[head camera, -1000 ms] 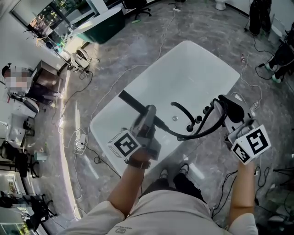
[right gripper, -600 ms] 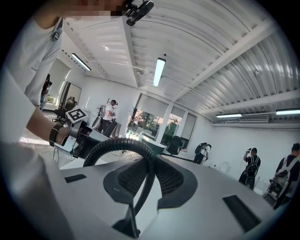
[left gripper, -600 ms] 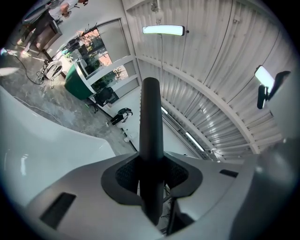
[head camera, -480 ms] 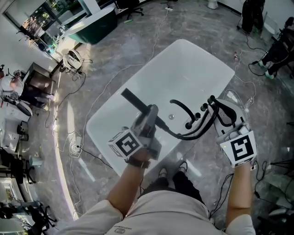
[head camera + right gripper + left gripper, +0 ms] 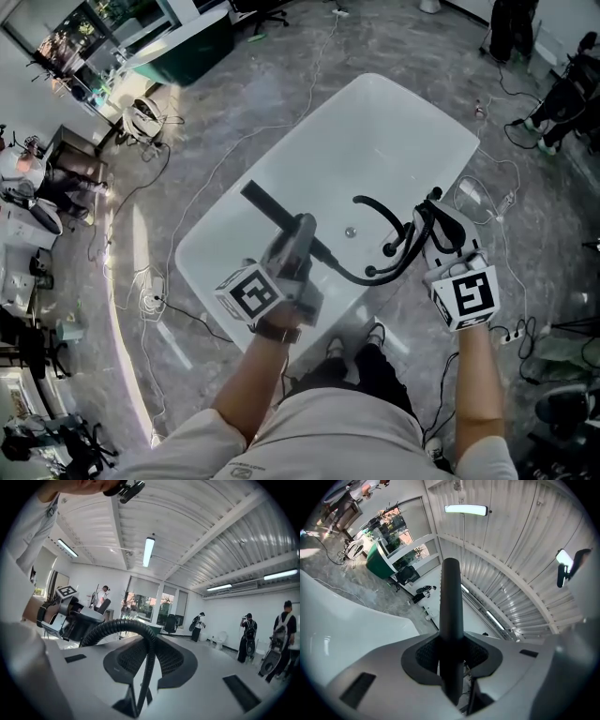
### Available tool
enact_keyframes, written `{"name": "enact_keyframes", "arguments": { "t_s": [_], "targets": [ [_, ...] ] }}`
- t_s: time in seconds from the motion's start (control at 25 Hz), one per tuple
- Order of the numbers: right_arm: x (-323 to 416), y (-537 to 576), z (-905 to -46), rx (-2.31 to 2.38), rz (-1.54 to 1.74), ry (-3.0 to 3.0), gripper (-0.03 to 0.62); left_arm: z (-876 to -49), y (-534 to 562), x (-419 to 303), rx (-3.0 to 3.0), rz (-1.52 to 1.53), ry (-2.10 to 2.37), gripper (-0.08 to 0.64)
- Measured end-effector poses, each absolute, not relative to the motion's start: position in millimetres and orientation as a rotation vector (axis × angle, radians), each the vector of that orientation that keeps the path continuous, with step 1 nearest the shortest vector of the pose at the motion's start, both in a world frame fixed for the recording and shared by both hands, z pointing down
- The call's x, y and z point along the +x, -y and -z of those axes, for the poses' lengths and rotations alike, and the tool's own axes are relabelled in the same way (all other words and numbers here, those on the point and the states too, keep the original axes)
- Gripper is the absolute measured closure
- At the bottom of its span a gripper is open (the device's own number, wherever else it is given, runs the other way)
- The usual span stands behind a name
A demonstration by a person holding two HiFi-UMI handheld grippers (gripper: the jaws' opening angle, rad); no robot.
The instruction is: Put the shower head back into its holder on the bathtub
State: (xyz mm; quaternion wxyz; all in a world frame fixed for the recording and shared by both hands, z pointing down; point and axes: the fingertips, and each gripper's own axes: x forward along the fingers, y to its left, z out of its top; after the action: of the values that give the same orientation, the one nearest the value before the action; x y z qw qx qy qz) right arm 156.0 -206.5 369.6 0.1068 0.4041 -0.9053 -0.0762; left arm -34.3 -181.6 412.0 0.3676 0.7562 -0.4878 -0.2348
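place: you're in a large open test hall | evidence: freestanding white bathtub (image 5: 375,122) on a grey stone-look floor (image 5: 281,84); loose cables (image 5: 183,314) across it; corrugated ceiling (image 5: 525,541) with strip lights (image 5: 465,509); people (image 5: 247,634) standing about with gear

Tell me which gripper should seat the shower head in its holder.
Left. The left gripper is shut on the black shower head itself, above the bathtub, so it can likely steer it home. The right gripper grips only the hose.
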Motion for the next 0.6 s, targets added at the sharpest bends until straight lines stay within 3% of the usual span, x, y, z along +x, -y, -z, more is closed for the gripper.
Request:
{"name": "enact_keyframes", "arguments": {
  "t_s": [0.6],
  "targets": [
    [166, 207, -469, 1.316, -0.712, 2.845, 0.523, -421, 178, -57, 1.960, 0.561, 1.299, 0.445]
  ]
}}
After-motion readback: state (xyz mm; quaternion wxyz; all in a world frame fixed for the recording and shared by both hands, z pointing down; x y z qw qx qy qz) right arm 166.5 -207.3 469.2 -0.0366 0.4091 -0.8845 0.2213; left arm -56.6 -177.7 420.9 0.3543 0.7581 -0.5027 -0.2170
